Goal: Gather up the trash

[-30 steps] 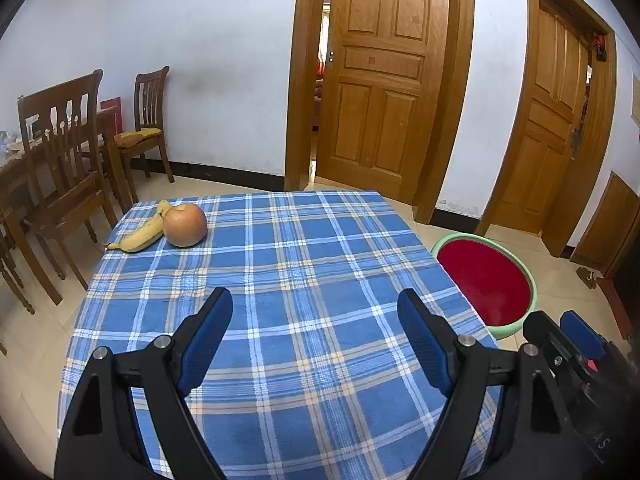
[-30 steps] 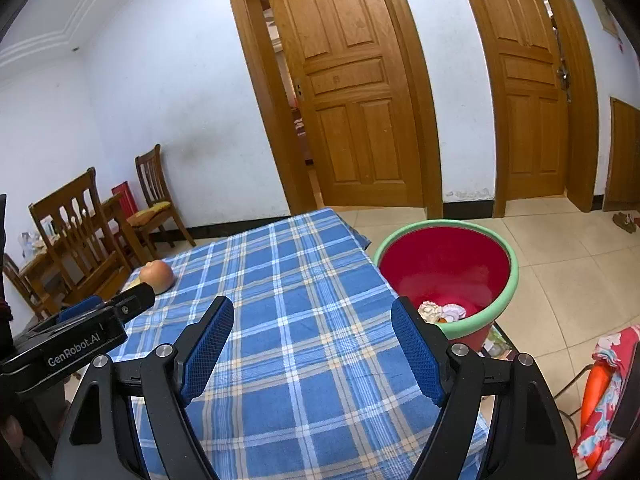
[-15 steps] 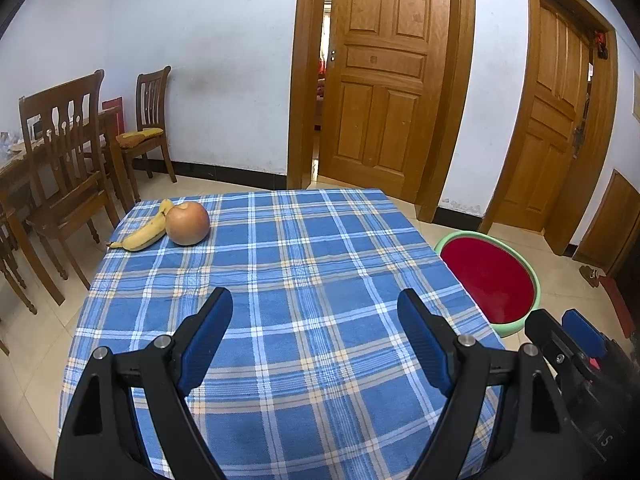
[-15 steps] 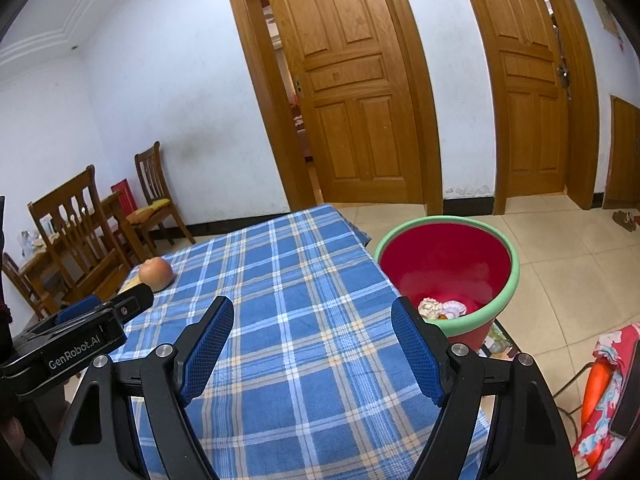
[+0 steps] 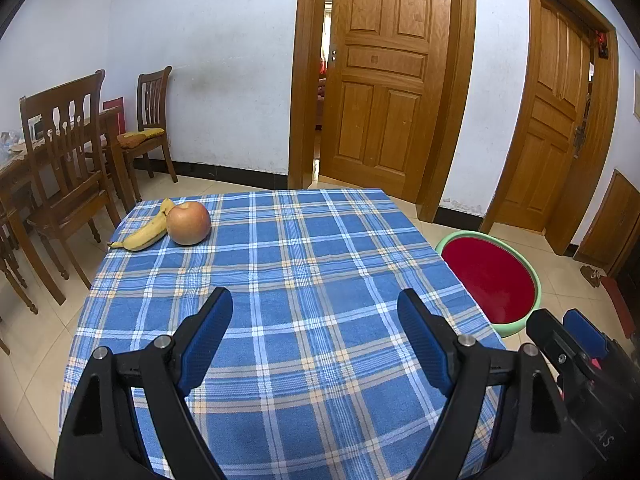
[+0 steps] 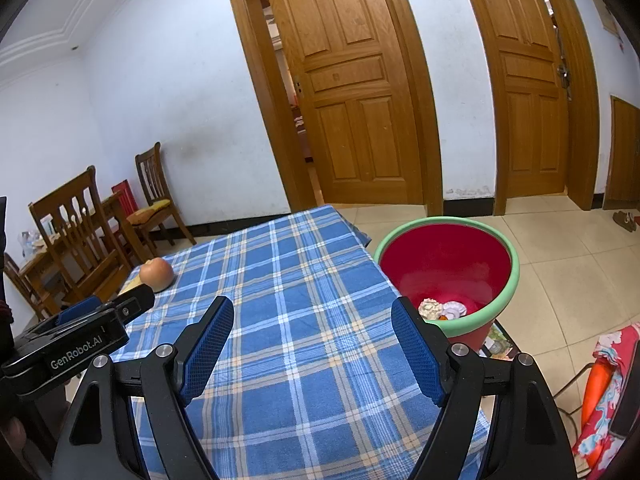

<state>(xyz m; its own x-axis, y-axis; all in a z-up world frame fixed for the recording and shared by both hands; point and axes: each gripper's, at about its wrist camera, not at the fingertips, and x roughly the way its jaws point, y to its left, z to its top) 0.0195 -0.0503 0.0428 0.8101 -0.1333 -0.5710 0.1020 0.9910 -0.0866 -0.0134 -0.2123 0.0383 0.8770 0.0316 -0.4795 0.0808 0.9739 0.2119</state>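
Two tongs held above near edge of tabletop [image 5: 304,280], checked cloth spread over it. Left tongs [image 5: 316,340] spread apart, nothing gripped. Right tongs [image 6: 312,344] likewise spread, nothing gripped. Trash pieces [image 6: 442,309] seen at bottom of red bin [image 6: 508,280], green-rimmed, stood on floor just beside tabletop's right edge. Apple [image 5: 188,222] and banana [image 5: 145,232] laid touching at far left corner of tabletop, well apart from both tongs.

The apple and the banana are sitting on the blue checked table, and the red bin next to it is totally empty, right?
Not quite. The apple and banana do sit on the blue checked table, but the red bin is not empty: the right wrist view shows a few pieces of trash at its bottom.
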